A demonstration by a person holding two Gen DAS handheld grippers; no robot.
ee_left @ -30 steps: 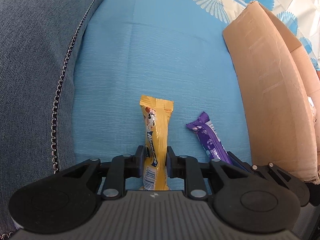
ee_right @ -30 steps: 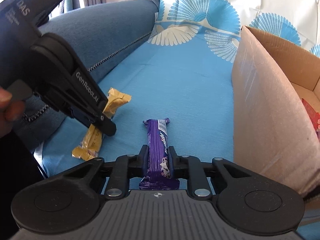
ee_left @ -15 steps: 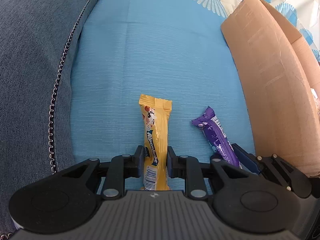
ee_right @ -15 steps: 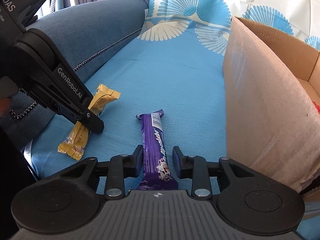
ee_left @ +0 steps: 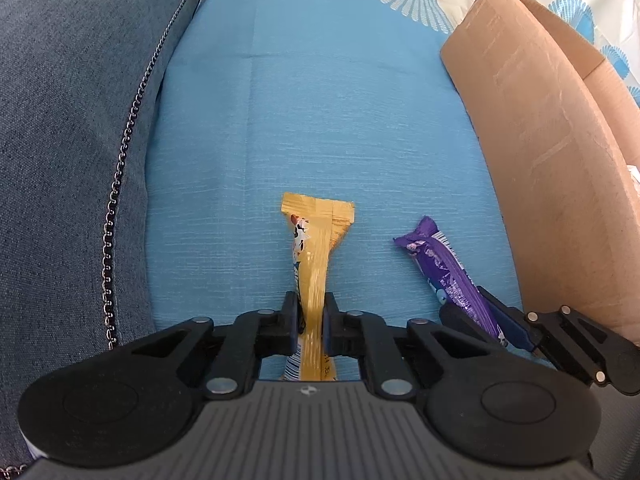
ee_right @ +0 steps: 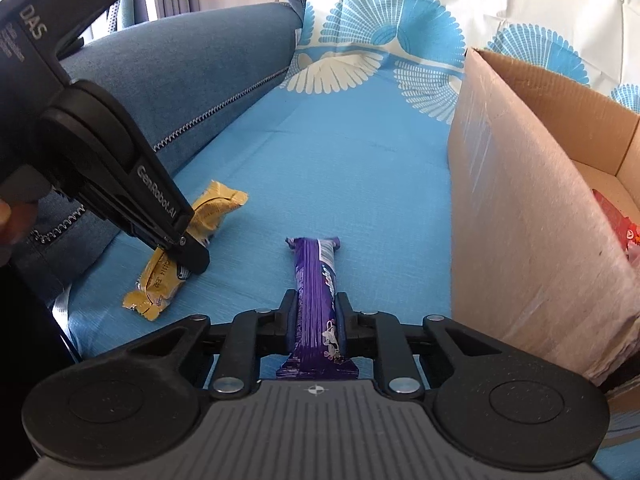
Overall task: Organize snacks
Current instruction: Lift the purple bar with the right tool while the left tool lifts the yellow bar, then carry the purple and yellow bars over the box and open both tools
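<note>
The yellow bar [ee_left: 314, 276] lies lengthwise on the blue cloth [ee_left: 320, 128], and the left gripper [ee_left: 311, 320] is clenched hard on it: the wrapper is pinched to a narrow waist between the jaws, where half a second ago it still showed nearly full width. From the right wrist view the same yellow bar [ee_right: 188, 248] looks crumpled under the left gripper [ee_right: 192, 254], its far end raised a little off the cloth, its near end on it.

Just to its right lies the purple bar [ee_right: 316, 288]. The right gripper [ee_right: 316, 312] is now grasping it, both jaws pressed against the wrapper; half a second ago they stood apart with a gap on each side. In the left wrist view the purple bar [ee_left: 448, 272] runs slanted into the right gripper [ee_left: 480, 320], near the foot of the box.

The box [ee_right: 520, 208] stands to the right of both bars, open-topped, with a red packet [ee_right: 618, 220] visible inside. A grey-blue cushion [ee_left: 72, 140] with a chain trim [ee_left: 120, 184] borders the cloth on the left. Beyond, the cloth carries white and blue fan patterns [ee_right: 384, 36].
</note>
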